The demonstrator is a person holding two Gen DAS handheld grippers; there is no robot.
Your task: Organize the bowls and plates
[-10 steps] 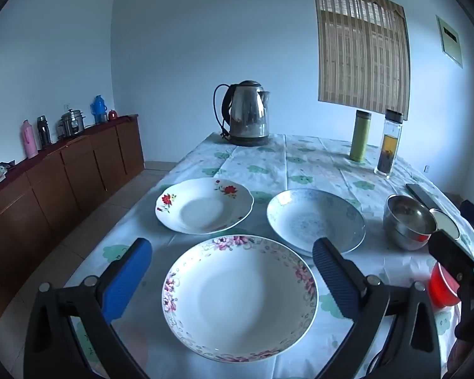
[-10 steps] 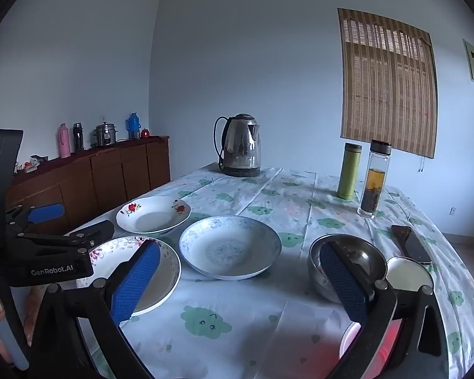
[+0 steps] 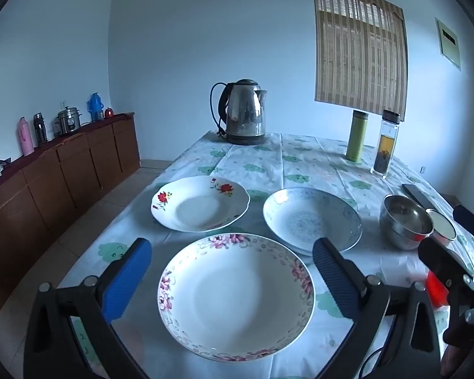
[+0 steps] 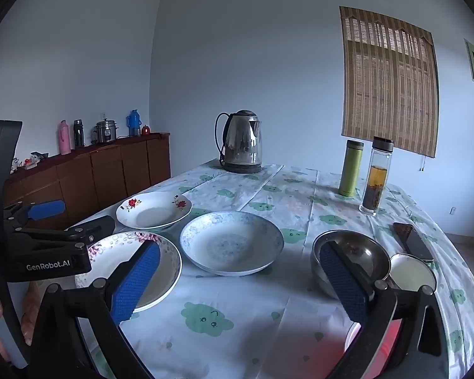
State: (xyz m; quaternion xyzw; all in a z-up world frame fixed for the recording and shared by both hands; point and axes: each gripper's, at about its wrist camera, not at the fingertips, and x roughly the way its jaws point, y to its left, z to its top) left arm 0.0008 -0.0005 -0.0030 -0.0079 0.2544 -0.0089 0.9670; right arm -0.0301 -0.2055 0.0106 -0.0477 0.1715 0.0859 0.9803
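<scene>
Three deep plates lie on the table: a pink-flowered plate (image 3: 237, 297) nearest, a red-flowered plate (image 3: 200, 203) behind it, and a blue-patterned plate (image 3: 311, 219) to the right. A steel bowl (image 3: 406, 221) and a small enamel bowl (image 3: 441, 225) sit further right, with a red bowl (image 3: 436, 287) near the edge. My left gripper (image 3: 230, 279) hovers open over the pink-flowered plate (image 4: 136, 265). My right gripper (image 4: 240, 279) is open above bare cloth, between the blue-patterned plate (image 4: 232, 243) and the steel bowl (image 4: 352, 254). Nothing is held.
An electric kettle (image 3: 243, 112) stands at the far end of the table. A green flask (image 3: 357, 135), a glass tea bottle (image 3: 385, 143) and a phone (image 4: 414, 241) occupy the right side. A wooden sideboard (image 3: 57, 173) with flasks lines the left wall.
</scene>
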